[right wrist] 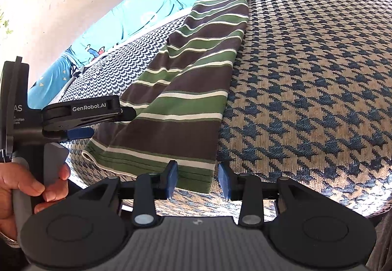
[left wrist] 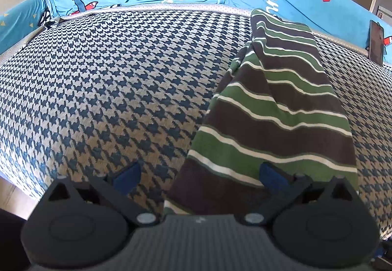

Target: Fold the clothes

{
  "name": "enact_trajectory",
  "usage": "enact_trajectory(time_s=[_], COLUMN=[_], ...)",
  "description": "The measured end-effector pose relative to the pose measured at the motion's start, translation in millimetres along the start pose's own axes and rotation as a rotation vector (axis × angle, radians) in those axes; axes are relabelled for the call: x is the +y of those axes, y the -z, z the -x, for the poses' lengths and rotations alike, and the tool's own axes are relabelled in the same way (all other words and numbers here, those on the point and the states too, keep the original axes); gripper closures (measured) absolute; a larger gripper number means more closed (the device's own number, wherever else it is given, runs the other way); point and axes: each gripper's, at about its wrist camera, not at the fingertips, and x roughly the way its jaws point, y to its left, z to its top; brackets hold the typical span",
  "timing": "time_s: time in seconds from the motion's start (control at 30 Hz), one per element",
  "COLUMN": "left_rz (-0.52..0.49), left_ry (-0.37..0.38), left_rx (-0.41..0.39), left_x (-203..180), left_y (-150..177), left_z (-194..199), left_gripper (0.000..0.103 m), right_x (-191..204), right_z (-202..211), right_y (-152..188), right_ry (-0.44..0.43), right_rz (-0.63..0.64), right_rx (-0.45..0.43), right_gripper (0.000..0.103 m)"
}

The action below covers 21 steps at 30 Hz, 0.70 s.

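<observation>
Lying on one houndstooth cushion [left wrist: 98, 89], one striped garment [left wrist: 276, 109]; two tongs, left tongs [left wrist: 199, 174] wide, right tongs [right wrist: 197, 179] narrowly parted

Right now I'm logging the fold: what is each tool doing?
Left tool: open, holding nothing; striped garment edge lies between its pads.
Right tool: open, near garment corner between pads, not pinched.

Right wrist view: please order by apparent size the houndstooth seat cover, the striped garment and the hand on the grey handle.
1. houndstooth seat cover, largest.
2. striped garment.
3. hand, smallest, though it is partly cut off and close to the camera, so its true size is unsure.
</observation>
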Motion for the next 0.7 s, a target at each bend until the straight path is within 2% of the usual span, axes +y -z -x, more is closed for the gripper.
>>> enact_trajectory(time_s=[0.53,0.63,0.7], left_rz=[-0.013,-0.015,-0.017], left_ry=[0.001,0.0,0.0], left_rx=[0.014,0.014,0.014], left_x=[-2.0,-2.1,-2.1], left_y=[1.1,1.3,1.8], left_z=[-3.3,-3.4,-3.5], left_gripper=[0.0,0.0,0.0], right_x=[-3.4,-4.0,-5.0], right_z=[-7.6,-8.5,-8.8], right_y=[-0.9,-1.2,-1.1], right_ry=[-0.025,-0.02,-0.01], right_rz=[-0.049,-0.06,-0.065], right_rx=[-0.002,-0.002,-0.004], right_gripper=[0.065,0.072,0.08])
